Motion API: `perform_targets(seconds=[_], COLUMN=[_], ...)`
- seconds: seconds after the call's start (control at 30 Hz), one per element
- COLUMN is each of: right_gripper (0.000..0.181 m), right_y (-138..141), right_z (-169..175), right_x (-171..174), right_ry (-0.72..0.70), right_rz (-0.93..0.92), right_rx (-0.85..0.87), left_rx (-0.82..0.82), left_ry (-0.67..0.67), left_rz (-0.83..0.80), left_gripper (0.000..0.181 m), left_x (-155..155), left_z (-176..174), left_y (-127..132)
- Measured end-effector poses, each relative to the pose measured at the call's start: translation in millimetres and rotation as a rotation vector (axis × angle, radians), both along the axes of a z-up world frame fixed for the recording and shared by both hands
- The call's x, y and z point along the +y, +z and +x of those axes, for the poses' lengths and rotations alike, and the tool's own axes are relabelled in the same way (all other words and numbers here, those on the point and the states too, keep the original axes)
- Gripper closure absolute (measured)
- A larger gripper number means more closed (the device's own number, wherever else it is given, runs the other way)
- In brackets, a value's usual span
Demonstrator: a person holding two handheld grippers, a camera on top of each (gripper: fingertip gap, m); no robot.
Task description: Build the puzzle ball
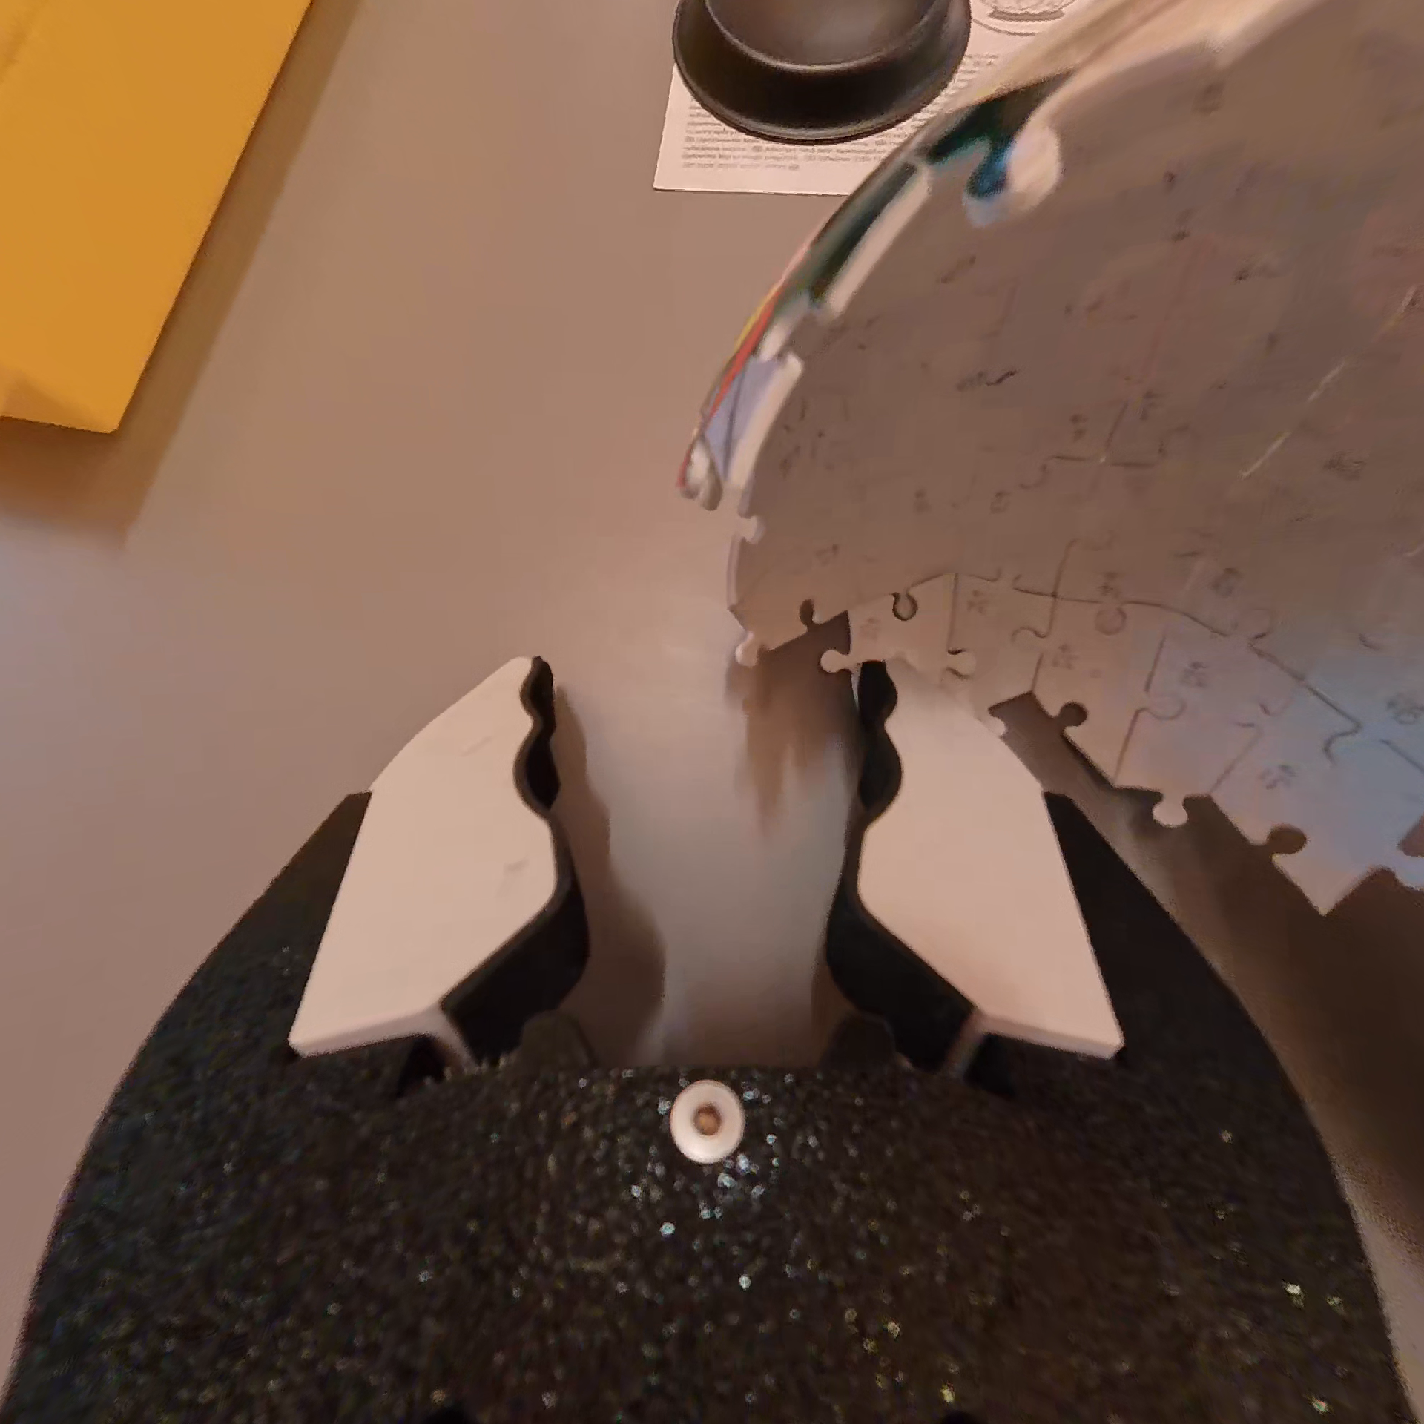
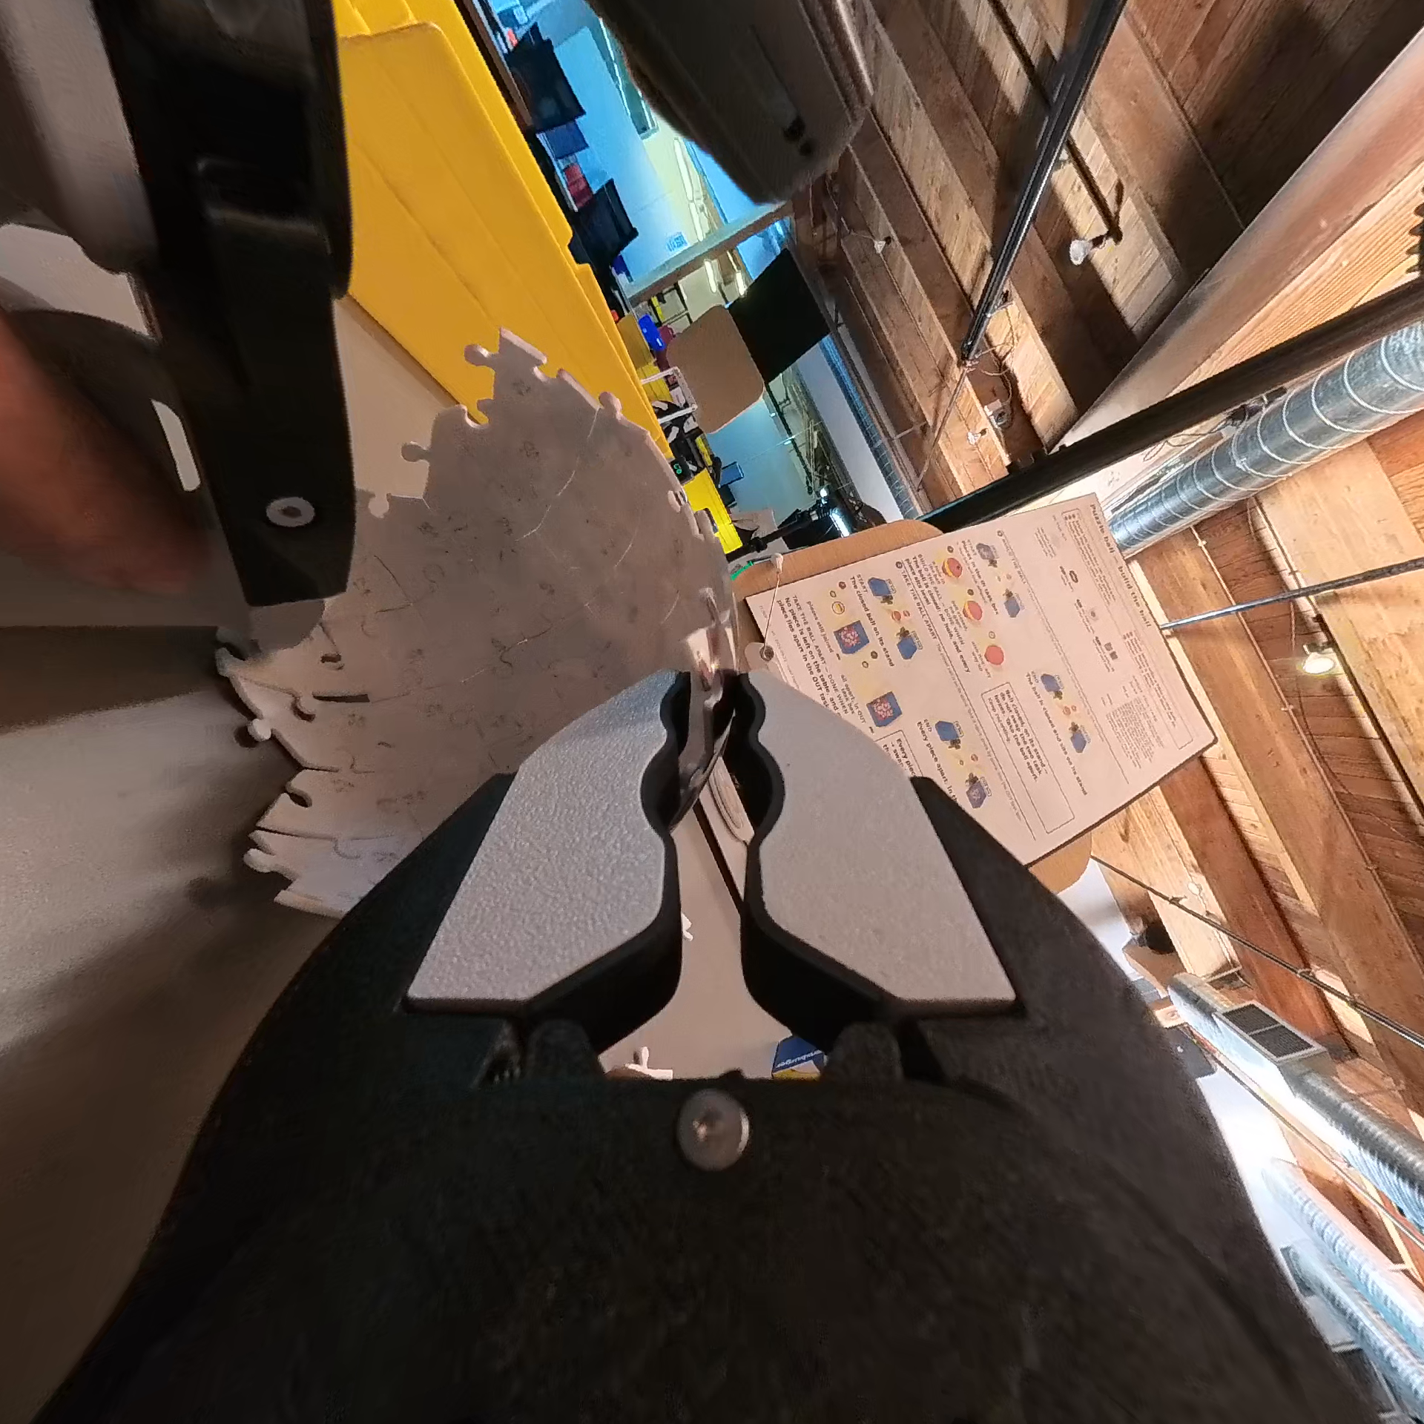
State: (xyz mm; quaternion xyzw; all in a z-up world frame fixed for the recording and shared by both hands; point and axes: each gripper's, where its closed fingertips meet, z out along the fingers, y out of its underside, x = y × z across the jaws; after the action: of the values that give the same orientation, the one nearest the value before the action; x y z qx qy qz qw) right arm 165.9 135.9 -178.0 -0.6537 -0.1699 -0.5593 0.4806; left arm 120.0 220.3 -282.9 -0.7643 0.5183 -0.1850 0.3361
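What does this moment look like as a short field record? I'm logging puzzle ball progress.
stage: partly built curved shell, jagged edges open
shell face seen: grey inner side, coloured outer rim
left gripper: open, empty, right finger near the shell's lower edge
right gripper: shut on the shell's edge
black stand: on a printed sheet, empty
table: grey, yellow envelope at left

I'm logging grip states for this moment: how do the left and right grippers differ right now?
The left gripper is open with a wide gap and only grey table between its fingers; the right gripper is nearly shut, pinching the rim of the puzzle ball shell. The left one looks down at the table; the right one looks up at the ceiling. Both share white fingers with wavy black pads.
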Motion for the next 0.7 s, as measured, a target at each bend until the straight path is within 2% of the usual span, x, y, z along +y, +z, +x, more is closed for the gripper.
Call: perform_targets(seconds=[0.47, 0.7], right_gripper=[0.17, 0.17], right_y=[1, 1], right_z=[-3, -3], right_x=[1, 1], right_ry=[0.013, 0.018], right_rz=[-0.001, 0.001], right_rx=[-0.012, -0.009], left_rx=[-0.051, -0.028], left_ry=[-0.014, -0.03], left_rz=[-0.037, -0.091], left_gripper=[0.102, 0.1], left_x=[-2, -4], left_z=[7, 15], left_y=[4, -2])
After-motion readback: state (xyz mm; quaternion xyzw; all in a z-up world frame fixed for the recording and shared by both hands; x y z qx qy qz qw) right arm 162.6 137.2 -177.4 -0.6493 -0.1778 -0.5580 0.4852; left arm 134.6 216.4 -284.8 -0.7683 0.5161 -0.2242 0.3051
